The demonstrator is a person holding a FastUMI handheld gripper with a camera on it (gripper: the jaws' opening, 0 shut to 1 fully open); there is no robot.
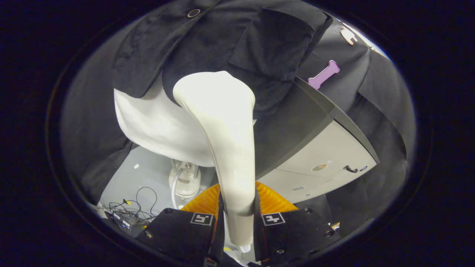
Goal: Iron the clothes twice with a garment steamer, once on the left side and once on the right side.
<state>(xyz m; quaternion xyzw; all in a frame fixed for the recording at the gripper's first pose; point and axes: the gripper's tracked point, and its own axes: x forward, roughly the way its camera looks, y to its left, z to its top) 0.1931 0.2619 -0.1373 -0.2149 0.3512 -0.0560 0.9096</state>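
Floor: one pale grey floor (pixel 148 174) shows at 8 o'clock from the fingers, with one tangle of thin black cables (pixel 137 207) on it near the left finger.
Base unit: one white steamer base with a grey hose (pixel 184 180) stands on that floor, just beyond the left finger and under the garment's hem.
Garments: two layers hang ahead — one dark, fuzzy-textured jacket with a round metal button (pixel 222 40) at 12 o'clock, over one plain white shirt (pixel 156 126) whose lower edge curves free at 10 o'clock.
Steamer: one glossy cream-white handheld garment steamer (pixel 226 133) rises from between the fingers; its broad head meets the jacket's lower edge at about 12 o'clock, where dark cloth gives way to white.
Gripper: the hand-held gripper (pixel 237 218) is pinched on the steamer's handle — both fingers press its sides, one to each side.
Cabinet: one beige cabinet with a dark top edge (pixel 326 155) sits at 2 o'clock, a small dark handle on its face.
Ornament: one purple bone-shaped piece (pixel 323 74) lies beyond the cabinet at 1 o'clock.
Room: open floor lies left of the steamer; the cabinet edge runs close on the right.
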